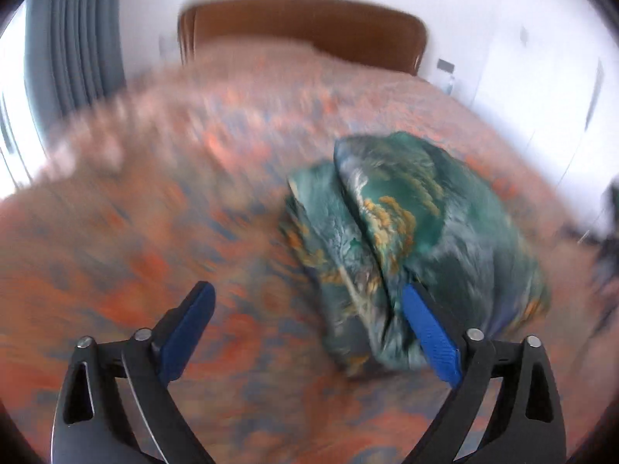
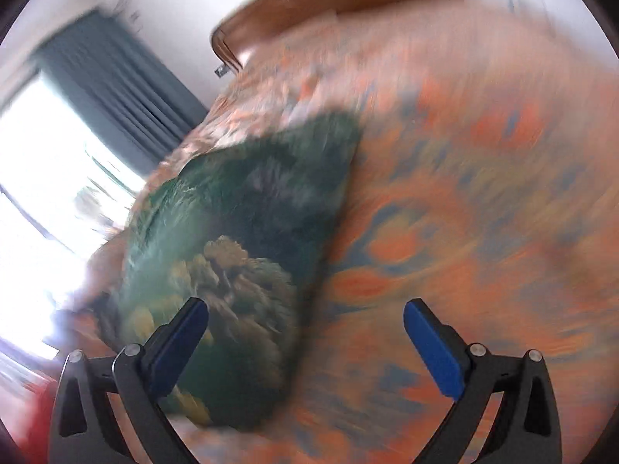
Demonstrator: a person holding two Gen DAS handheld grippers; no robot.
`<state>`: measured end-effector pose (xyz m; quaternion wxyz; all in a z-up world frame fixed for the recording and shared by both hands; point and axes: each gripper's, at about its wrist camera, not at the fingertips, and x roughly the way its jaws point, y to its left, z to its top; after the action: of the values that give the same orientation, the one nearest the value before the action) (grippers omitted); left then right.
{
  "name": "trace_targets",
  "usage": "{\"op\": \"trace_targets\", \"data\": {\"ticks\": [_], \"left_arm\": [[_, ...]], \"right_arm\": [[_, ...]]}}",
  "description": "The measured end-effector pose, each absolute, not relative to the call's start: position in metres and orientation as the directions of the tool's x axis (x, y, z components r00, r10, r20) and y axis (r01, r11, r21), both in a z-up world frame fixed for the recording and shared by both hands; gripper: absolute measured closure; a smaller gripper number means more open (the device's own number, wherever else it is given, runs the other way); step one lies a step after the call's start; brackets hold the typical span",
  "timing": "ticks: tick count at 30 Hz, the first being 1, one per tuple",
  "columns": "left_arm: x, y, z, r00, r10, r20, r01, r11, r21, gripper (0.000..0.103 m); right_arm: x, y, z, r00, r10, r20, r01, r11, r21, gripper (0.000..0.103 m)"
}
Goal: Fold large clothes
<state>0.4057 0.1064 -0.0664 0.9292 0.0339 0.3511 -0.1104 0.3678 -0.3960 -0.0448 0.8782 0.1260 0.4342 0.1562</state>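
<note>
A dark green garment with yellow and white print [image 1: 406, 239] lies folded into a thick bundle on the bed, right of centre in the left wrist view. My left gripper [image 1: 309, 297] is open and empty above the bed, its right finger in front of the bundle's near edge. In the right wrist view the same garment [image 2: 240, 232] lies left of centre. My right gripper [image 2: 305, 309] is open and empty, its left finger over the bundle's near end. Both views are blurred by motion.
The bed has an orange and blue patterned cover [image 1: 154, 212] and a brown headboard [image 1: 309, 23] at the far end. Grey curtains [image 2: 116, 89] hang by a bright window [image 2: 46, 178] on the left. White walls stand on the right.
</note>
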Motion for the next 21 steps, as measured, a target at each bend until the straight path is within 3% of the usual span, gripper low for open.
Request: {"op": "trace_targets", "data": {"ticks": [3,5,8,12,21], "left_arm": [[0.360,0.082,-0.042,0.837,-0.070,-0.543,0.190,0.967,0.169,0.002],[0.321,0.072,-0.028,0.875,-0.090,-0.476,0.194,0.966,0.173,0.001],[0.269,0.060,-0.012,0.891,-0.075,-0.447,0.141,0.983,0.116,0.000],[0.213,0.047,-0.007,0.873,-0.104,-0.476,0.123,0.992,0.009,0.000],[0.142,0.014,-0.012,0.834,-0.080,-0.546,0.126,0.991,0.047,0.000]], "right_arm": [[0.333,-0.395,-0.002,0.695,0.249,-0.675,-0.203,0.968,0.148,0.000],[0.305,-0.397,0.028,0.773,0.188,-0.606,-0.190,0.980,0.061,0.000],[0.249,-0.394,0.057,0.840,0.180,-0.512,-0.166,0.983,0.073,0.000],[0.185,-0.382,0.063,0.839,0.187,-0.511,-0.135,0.981,0.137,0.000],[0.088,-0.332,0.058,0.851,0.087,-0.519,-0.103,0.995,-0.002,0.000]]}}
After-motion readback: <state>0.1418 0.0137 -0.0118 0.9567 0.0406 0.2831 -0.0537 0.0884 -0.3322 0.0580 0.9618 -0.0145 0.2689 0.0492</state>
